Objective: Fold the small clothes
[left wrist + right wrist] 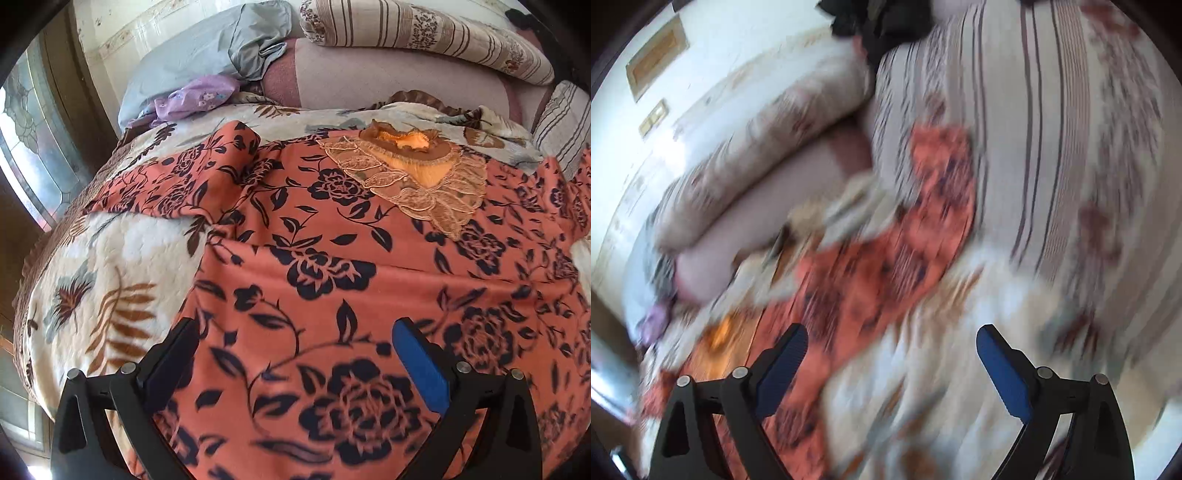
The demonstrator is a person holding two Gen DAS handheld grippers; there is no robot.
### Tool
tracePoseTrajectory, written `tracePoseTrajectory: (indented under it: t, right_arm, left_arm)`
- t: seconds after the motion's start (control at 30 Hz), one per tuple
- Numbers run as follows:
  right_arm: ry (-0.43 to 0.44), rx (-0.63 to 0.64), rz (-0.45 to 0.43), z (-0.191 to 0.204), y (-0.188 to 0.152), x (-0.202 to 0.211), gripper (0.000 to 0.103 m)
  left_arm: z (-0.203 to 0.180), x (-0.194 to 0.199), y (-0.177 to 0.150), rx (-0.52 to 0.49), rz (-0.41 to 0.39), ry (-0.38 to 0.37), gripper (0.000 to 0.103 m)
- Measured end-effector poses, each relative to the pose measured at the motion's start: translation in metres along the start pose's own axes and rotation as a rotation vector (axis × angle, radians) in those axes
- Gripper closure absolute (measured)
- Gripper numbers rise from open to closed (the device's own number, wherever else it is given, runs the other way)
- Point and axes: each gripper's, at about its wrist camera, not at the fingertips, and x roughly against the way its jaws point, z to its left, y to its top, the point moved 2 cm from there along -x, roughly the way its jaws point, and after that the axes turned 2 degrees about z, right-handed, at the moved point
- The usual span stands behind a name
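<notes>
Orange floral garment [332,266] lies flat, neckline pointing away; both jaws apart, empty.

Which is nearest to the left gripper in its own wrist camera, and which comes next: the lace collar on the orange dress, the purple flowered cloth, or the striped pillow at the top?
From the left gripper:
1. Lace collar, ahead and right, on the orange dress.
2. Purple flowered cloth, farther back on the left.
3. Striped pillow, farthest, top right.
</notes>
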Motion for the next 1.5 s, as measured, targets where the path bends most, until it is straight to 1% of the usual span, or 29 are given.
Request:
tracePoseTrajectory:
  t: [0.03, 0.1, 0.13, 0.2, 0.27, 0.33, 0.4, 0.47, 0.5, 0.53, 0.57, 0.63, 0.73, 0.8, 0.87, 0.97, 1.07, 1.17, 1.23, 1.27, 1.3, 1.33, 1.37, 1.4, 1.43, 1.5]
  right_arm:
    - [-0.051, 0.037, -0.052, -0.003, 0.024, -0.009, 0.009]
    - [-0.109, 0.084, -0.097, -0.007, 0.059, -0.032, 0.009]
    - [-0.135, 0.093, -0.107, -0.010, 0.074, -0.047, 0.012]
    - [-0.211, 0.100, -0.088, -0.019, 0.096, -0.080, 0.030]
    - [-0.295, 0.119, -0.070, -0.024, 0.109, -0.110, 0.036]
    - [-0.384, 0.148, -0.082, -0.027, 0.120, -0.133, 0.036]
    - [-0.440, 0.174, -0.092, -0.025, 0.126, -0.148, 0.034]
    - [-0.488, 0.238, -0.079, -0.016, 0.129, -0.162, 0.036]
    - [-0.492, 0.261, -0.061, -0.011, 0.130, -0.168, 0.054]
    - [-0.492, 0.268, -0.026, -0.008, 0.133, -0.173, 0.079]
    - [-0.486, 0.258, 0.010, -0.007, 0.137, -0.175, 0.099]
    - [-0.430, 0.223, 0.030, -0.002, 0.142, -0.164, 0.099]
    - [-0.324, 0.203, -0.001, 0.024, 0.150, -0.123, 0.099]
    - [-0.229, 0.206, -0.024, 0.056, 0.158, -0.088, 0.099]
    - [-0.121, 0.225, -0.051, 0.098, 0.161, -0.047, 0.099]
    - [0.054, 0.243, -0.069, 0.169, 0.154, 0.009, 0.099]
    - [0.239, 0.250, -0.048, 0.246, 0.127, 0.048, 0.099]
    - [0.392, 0.238, 0.016, 0.312, 0.082, 0.056, 0.098]
    - [0.492, 0.225, 0.069, 0.347, 0.045, 0.050, 0.096]
    - [0.540, 0.208, 0.120, 0.365, 0.021, 0.040, 0.095]
    - [0.568, 0.188, 0.178, 0.377, -0.002, 0.026, 0.094]
    - [0.579, 0.188, 0.240, 0.388, -0.024, 0.010, 0.089]
    - [0.582, 0.210, 0.306, 0.399, -0.053, -0.010, 0.068]
    - [0.549, 0.226, 0.366, 0.402, -0.082, -0.033, 0.033]
    - [0.513, 0.233, 0.433, 0.399, -0.109, -0.057, 0.025]
    - [0.460, 0.253, 0.586, 0.380, -0.159, -0.098, 0.026]
  left_arm:
    - [0.000, -0.009, 0.000, 0.002, -0.002, 0.001, 0.000]
    - [-0.002, -0.030, -0.006, 0.001, 0.033, 0.018, 0.000]
    - [-0.002, -0.038, -0.011, 0.014, 0.043, 0.000, 0.000]
    - [0.008, -0.038, -0.015, 0.086, 0.016, -0.056, 0.000]
    - [0.009, -0.039, -0.015, 0.099, 0.022, -0.082, 0.000]
    - [0.005, -0.039, -0.017, 0.093, 0.005, -0.074, 0.000]
    - [0.002, -0.039, -0.018, 0.090, -0.005, -0.071, 0.000]
    - [0.003, -0.040, -0.018, 0.092, -0.014, -0.072, 0.000]
    - [0.002, -0.040, -0.018, 0.092, -0.017, -0.073, 0.000]
    - [0.002, -0.040, -0.018, 0.092, -0.021, -0.073, 0.000]
    - [0.003, -0.041, -0.018, 0.091, -0.025, -0.074, 0.000]
    - [0.008, -0.041, -0.018, 0.087, -0.032, -0.069, 0.000]
    - [0.010, -0.040, -0.018, 0.084, -0.039, -0.064, 0.000]
    - [0.012, -0.039, -0.018, 0.087, -0.041, -0.070, 0.000]
    - [0.013, -0.039, -0.017, 0.088, -0.045, -0.076, 0.000]
    - [0.015, -0.038, -0.017, 0.092, -0.049, -0.085, 0.000]
    - [0.016, -0.037, -0.017, 0.098, -0.054, -0.096, 0.000]
    - [0.018, -0.037, -0.018, 0.104, -0.060, -0.111, 0.000]
    - [0.020, -0.036, -0.018, 0.113, -0.066, -0.123, 0.000]
    - [0.021, -0.036, -0.019, 0.118, -0.069, -0.130, 0.000]
    - [0.021, -0.036, -0.018, 0.121, -0.071, -0.135, 0.000]
    - [0.022, -0.036, -0.019, 0.124, -0.072, -0.139, 0.000]
    - [0.022, -0.036, -0.019, 0.126, -0.073, -0.144, 0.000]
    - [0.022, -0.036, -0.018, 0.127, -0.072, -0.146, 0.000]
    - [0.022, -0.035, -0.018, 0.127, -0.071, -0.147, 0.000]
    - [0.023, -0.036, -0.018, 0.125, -0.061, -0.149, 0.000]
